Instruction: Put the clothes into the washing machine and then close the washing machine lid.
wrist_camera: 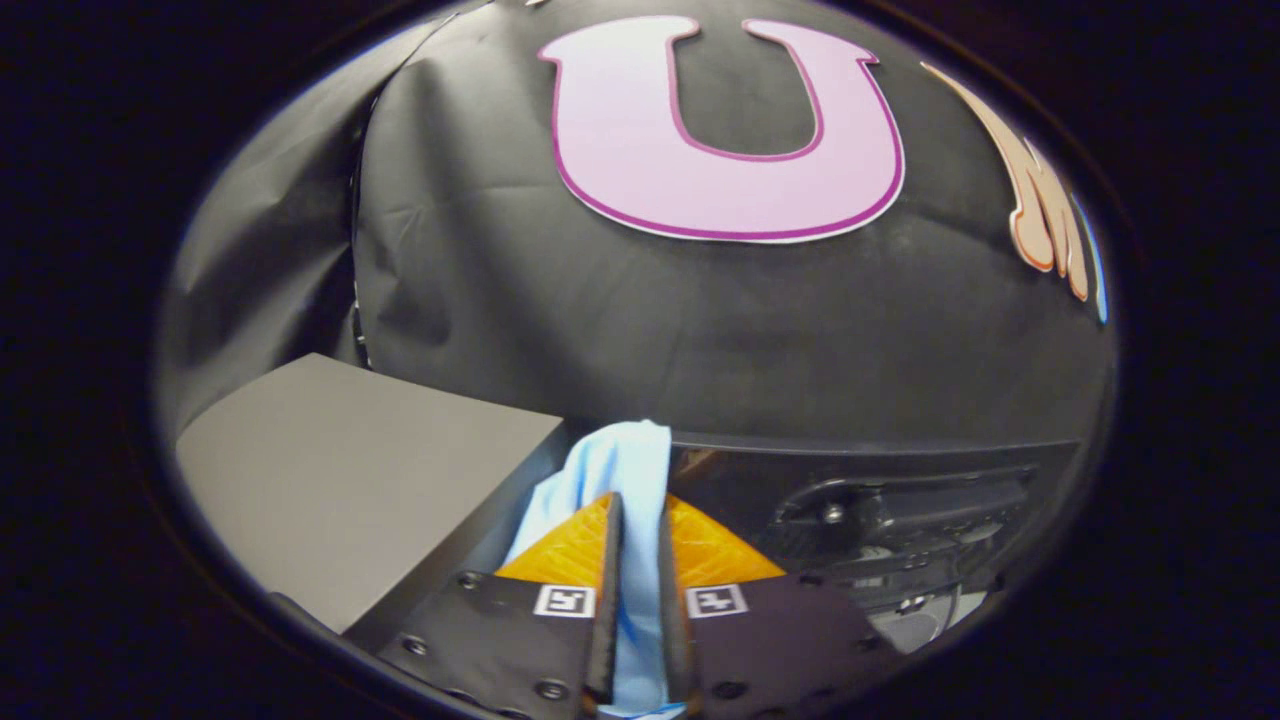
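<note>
A light blue cloth (612, 470) is pinched between my gripper's (640, 515) two fingers, and a fold of it bunches up above the fingertips and hangs to their left. The gripper is shut on it and held up in the air. Beyond and to the right of the fingers stands the washing machine's raised dark lid (880, 500), glossy, with a hinge or handle part on it. A little of the machine's pale body (915, 630) peeks out below the lid.
A grey flat-topped box or table (350, 470) lies left of the fingers, its near corner close to the hanging cloth. The booth's black cloth wall (600, 320) rises behind everything.
</note>
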`<state>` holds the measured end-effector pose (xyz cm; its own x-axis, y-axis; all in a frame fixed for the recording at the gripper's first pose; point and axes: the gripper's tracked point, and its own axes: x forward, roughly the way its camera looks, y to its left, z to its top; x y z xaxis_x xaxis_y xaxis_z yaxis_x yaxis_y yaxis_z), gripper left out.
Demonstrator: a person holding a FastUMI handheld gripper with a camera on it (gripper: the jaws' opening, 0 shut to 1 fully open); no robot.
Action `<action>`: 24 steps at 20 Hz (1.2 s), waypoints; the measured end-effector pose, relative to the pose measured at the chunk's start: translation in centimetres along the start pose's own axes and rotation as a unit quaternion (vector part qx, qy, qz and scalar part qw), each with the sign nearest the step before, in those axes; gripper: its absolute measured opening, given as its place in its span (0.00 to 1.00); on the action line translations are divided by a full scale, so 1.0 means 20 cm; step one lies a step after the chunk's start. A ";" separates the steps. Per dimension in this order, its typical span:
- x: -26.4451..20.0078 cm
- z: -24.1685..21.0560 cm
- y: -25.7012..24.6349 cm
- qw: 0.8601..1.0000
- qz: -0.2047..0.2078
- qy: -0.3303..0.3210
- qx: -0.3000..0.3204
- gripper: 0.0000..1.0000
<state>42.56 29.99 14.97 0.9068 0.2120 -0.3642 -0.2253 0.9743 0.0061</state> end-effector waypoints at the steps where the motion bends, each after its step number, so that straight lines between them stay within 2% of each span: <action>1: -0.01 0.01 0.01 1.000 0.002 -0.005 -0.003 0.01; 2: -0.01 0.02 0.00 1.000 0.001 -0.010 -0.007 0.01; 7: -0.07 0.12 0.11 0.997 0.054 -0.057 -0.007 0.01; 11: -0.11 0.05 0.08 0.997 0.053 -0.038 -0.032 0.01; 18: -0.25 -0.18 -0.22 0.998 -0.001 -0.003 -0.055 0.01; 19: -0.28 -0.20 -0.24 0.998 -0.001 -0.002 -0.055 0.10; 24: -0.37 -0.05 -0.35 0.998 -0.026 -0.044 -0.045 0.14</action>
<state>37.04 21.47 16.68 0.9451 0.1711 -0.2784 -0.2045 0.9742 -0.0957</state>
